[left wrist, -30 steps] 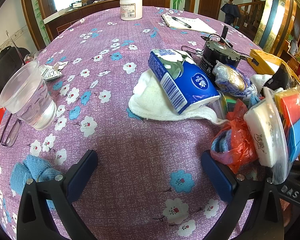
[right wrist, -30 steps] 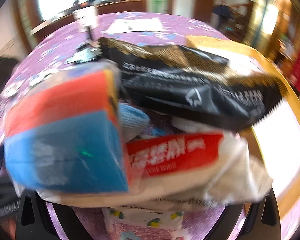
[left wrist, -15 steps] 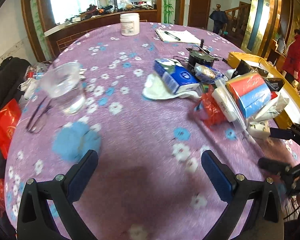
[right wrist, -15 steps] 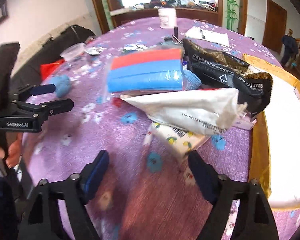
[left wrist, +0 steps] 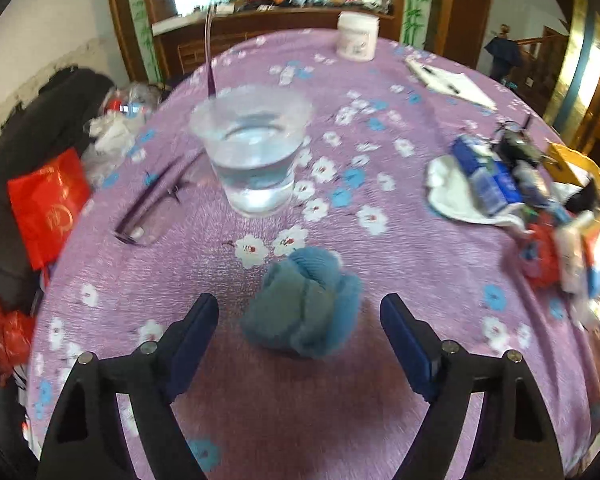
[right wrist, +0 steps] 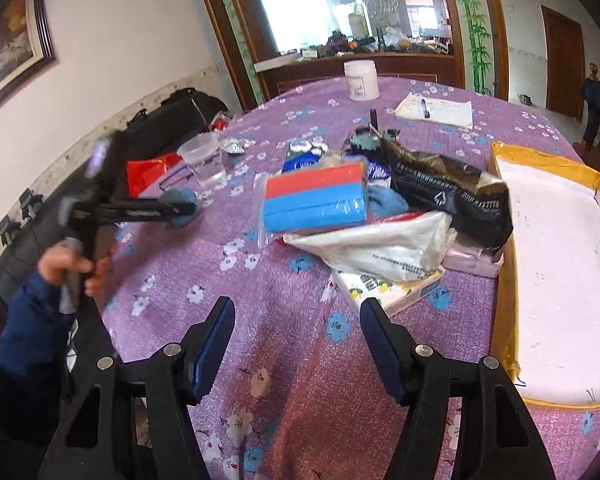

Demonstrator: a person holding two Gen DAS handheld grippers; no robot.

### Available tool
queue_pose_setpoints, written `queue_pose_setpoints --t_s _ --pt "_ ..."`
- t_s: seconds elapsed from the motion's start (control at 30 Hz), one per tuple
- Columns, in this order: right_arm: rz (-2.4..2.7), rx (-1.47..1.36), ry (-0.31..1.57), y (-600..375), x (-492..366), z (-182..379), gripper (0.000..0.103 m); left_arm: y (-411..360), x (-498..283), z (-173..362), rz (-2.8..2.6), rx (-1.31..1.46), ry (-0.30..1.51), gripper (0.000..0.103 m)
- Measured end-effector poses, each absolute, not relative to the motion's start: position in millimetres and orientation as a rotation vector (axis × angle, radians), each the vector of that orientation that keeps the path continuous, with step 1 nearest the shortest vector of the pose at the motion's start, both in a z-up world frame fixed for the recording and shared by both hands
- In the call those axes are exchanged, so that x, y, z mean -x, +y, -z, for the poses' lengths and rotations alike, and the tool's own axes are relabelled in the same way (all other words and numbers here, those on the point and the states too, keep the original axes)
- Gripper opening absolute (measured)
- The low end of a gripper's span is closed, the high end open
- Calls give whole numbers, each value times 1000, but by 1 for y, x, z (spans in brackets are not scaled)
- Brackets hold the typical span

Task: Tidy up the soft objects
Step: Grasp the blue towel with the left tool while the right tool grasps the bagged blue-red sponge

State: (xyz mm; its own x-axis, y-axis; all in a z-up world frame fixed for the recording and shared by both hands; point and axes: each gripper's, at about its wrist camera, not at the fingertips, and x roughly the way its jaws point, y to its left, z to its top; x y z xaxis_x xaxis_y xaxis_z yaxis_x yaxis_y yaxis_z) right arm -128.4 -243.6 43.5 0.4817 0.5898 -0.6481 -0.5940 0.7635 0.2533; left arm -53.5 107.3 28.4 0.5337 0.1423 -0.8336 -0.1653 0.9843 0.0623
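Note:
A crumpled blue cloth (left wrist: 302, 304) lies on the purple flowered tablecloth, just ahead of and between the open fingers of my left gripper (left wrist: 300, 320). In the right wrist view the left gripper (right wrist: 180, 210) reaches that same cloth (right wrist: 182, 204). My right gripper (right wrist: 296, 324) is open and empty above the cloth near the table's front. Ahead of it lies a pile: a bagged red and blue sponge pack (right wrist: 314, 200), a white plastic bag (right wrist: 380, 246), a tissue pack (right wrist: 380, 290) and a black foil bag (right wrist: 448, 196).
A clear cup of water (left wrist: 254, 148) stands just beyond the blue cloth, with glasses (left wrist: 156, 208) to its left. A yellow box with white lining (right wrist: 556, 272) sits at the right. A white jar (right wrist: 361, 79) and notepad (right wrist: 436, 109) lie at the far side.
My left gripper swung left from the pile to the blue cloth, now between its fingers. My right gripper pulled back from the pile and is open and empty.

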Motion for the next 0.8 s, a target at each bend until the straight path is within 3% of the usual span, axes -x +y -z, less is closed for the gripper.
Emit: queue_pose_setpoints --t_s 0.03,0.17,0.37,0.6,0.8 --pt "-726 5 781 -244 128 -46 70 109 49 -23 -176 40 1001 81" --pt "-725 16 740 -241 128 -56 70 105 43 -16 -177 52 974 42" --pt "-721 22 709 -235 106 -72 70 81 61 -29 -66 122 897 39" --pt "-654 -23 771 -216 18 -62 70 34 78 -33 100 144 853 39" --pt "-953 6 889 -196 58 -43 72 40 83 -32 104 149 858 40"
